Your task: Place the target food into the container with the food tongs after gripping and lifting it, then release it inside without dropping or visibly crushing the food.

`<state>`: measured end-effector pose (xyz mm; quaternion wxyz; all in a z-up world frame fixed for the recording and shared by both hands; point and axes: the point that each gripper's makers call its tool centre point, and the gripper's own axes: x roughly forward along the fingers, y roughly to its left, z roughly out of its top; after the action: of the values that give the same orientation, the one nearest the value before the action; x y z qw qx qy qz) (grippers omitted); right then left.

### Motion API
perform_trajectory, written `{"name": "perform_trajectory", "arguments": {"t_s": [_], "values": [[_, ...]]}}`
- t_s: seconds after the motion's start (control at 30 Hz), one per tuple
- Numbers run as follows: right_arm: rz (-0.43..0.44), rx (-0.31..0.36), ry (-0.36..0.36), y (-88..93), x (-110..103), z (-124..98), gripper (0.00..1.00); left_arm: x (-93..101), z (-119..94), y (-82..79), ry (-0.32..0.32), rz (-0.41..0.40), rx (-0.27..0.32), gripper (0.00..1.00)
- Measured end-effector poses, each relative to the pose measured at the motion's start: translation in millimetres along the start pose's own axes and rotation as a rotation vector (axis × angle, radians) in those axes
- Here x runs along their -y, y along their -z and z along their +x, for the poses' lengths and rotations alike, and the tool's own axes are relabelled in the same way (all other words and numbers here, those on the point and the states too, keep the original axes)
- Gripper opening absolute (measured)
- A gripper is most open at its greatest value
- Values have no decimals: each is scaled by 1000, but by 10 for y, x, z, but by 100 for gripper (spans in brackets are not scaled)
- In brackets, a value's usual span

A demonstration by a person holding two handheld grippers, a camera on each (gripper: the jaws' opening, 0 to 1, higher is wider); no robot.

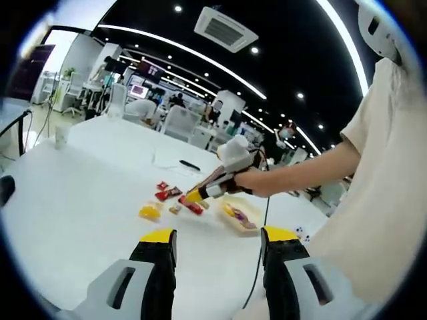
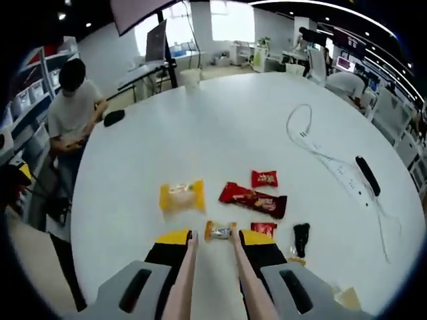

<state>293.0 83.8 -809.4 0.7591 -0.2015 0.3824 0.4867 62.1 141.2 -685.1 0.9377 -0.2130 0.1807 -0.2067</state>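
Observation:
On the white round table [image 2: 220, 127], a small orange-wrapped snack [image 2: 220, 231] lies between the tips of the pale food tongs [image 2: 191, 267]. My right gripper [image 2: 215, 238] is shut on the tongs, one tong arm against each jaw. Around it lie a yellow packet [image 2: 181, 196], a long dark-red packet [image 2: 253, 200] and two small red packets [image 2: 264, 178]. In the left gripper view, a hand holds the right gripper [image 1: 195, 195] low over the snacks, beside a shallow clear container [image 1: 240, 215] with food in it. My left gripper [image 1: 217, 237] is open, holding nothing.
A white cable [image 2: 313, 143] and a black remote [image 2: 368, 175] lie on the table's right side, and a small black item [image 2: 301, 237] sits near the snacks. A white cup [image 2: 190, 77] stands at the far edge. A seated person [image 2: 73, 107] is at the left.

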Motion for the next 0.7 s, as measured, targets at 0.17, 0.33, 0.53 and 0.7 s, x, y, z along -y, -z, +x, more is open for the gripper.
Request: {"name": "perform_trajectory", "arguments": {"t_s": [0.17,0.33,0.53,0.7], "values": [[-16,-19,-3,19,-15,53,27,-80,-36,-60,-24,-10,21,50],[-38,-27,22,15,-4,97,26,-113,-56,-20,-32,-16,14,50],[-58,-51,15,100,-7,198,26,-102,-48,10,-26,-27,6,50],[-97,-78,29,125,-2,240,25,-157,-50,4,-36,-33,3,51]]}}
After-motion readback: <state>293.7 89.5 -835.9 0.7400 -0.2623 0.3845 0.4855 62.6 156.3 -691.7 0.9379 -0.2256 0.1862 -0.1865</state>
